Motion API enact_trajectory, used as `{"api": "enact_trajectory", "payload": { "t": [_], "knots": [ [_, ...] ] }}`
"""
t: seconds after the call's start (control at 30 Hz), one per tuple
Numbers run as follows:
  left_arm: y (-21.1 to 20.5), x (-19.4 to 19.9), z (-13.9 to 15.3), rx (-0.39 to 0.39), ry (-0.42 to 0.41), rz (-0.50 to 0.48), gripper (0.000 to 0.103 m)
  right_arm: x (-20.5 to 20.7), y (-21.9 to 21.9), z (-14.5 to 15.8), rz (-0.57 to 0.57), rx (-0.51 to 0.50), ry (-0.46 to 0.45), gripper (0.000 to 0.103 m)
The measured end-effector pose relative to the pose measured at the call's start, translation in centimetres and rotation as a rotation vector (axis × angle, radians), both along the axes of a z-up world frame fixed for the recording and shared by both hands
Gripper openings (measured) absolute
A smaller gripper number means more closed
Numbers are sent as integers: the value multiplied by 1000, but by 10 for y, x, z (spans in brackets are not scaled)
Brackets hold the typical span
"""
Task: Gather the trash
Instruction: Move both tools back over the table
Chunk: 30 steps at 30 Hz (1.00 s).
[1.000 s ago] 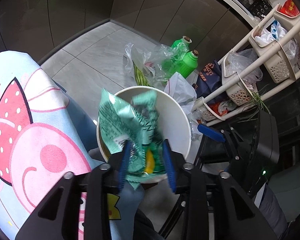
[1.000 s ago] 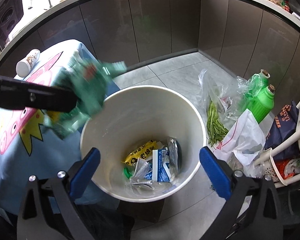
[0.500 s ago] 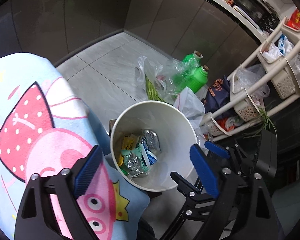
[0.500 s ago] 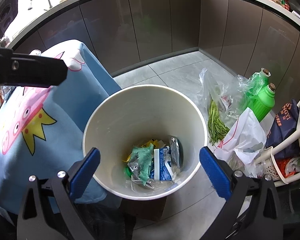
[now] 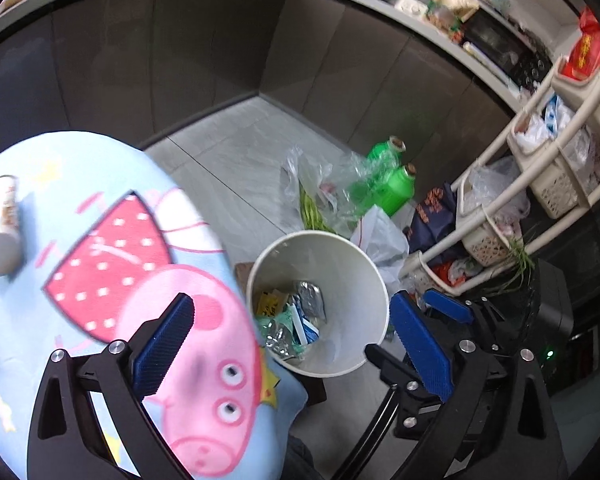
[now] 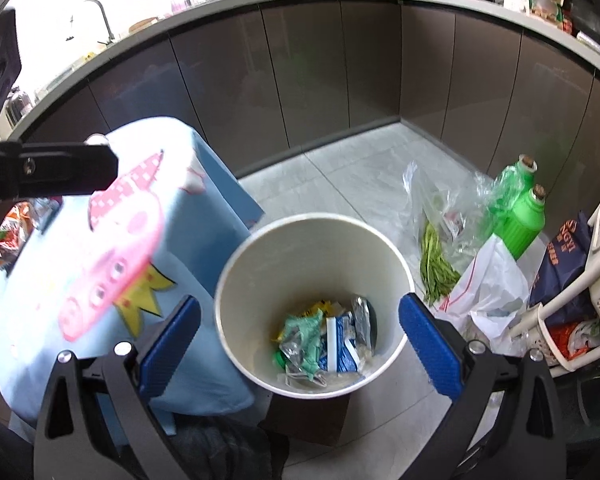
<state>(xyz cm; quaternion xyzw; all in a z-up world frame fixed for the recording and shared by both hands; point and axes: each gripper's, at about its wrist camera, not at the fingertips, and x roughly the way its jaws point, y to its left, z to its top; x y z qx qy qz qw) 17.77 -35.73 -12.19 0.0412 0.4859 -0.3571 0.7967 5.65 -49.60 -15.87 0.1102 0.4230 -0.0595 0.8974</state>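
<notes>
Left gripper (image 5: 290, 344): jaws spread wide, nothing between the blue pads; lower centre of the left wrist view, over the edge of the cartoon cloth and the bin's rim. Its black body also shows as a dark bar at the left edge of the right wrist view.

Right gripper (image 6: 300, 340): jaws spread wide, empty; lower centre of the right wrist view, framing the bin from above.

Trash bin (image 6: 236, 280): white, round, open-topped; centre of the right wrist view, lower centre of the left wrist view, standing on the floor just beside the table.

Trash: lying at the bottom of the bin. Crumpled green wrapper (image 6: 306, 330); blue-and-white carton (image 6: 338, 346) touching it on the right; silver foil packet (image 6: 360, 318); yellow packet (image 6: 320, 306) partly buried behind.

Tablecloth (image 5: 28, 312): light blue, pink cartoon pig and red dotted dress; fills the left of both views. A white cylindrical container (image 5: 0, 232) lies on it at the far left, blurred.

Floor items, right of the bin: white plastic bag (image 6: 488, 292); clear bag holding green beans (image 6: 436, 264); two green bottles (image 6: 526, 220) with cork-coloured caps; navy bag (image 6: 560, 264).

Storage rack (image 5: 540, 184): cream, tiered baskets with bags, right edge of the frame.

Cabinets (image 6: 340, 72): dark fronts, across the top.
</notes>
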Motion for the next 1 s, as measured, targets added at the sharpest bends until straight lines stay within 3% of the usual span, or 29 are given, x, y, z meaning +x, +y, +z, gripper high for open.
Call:
{"api": "enact_trajectory", "payload": {
  "t": [0.33,0.63,0.87,1.0],
  "knots": [
    [115,-3,33,-21,-4,252,94,11,48,53,109,-8,-86,100],
    [243,-9,30,13,-32,486,94,43,117,72,267,20,-97,100],
    [309,-4,20,7,-18,575,94,87,184,86,394,23,-95,100],
    [324,-4,19,-14,-16,579,94,122,220,87,449,10,-78,99]
  ]
}}
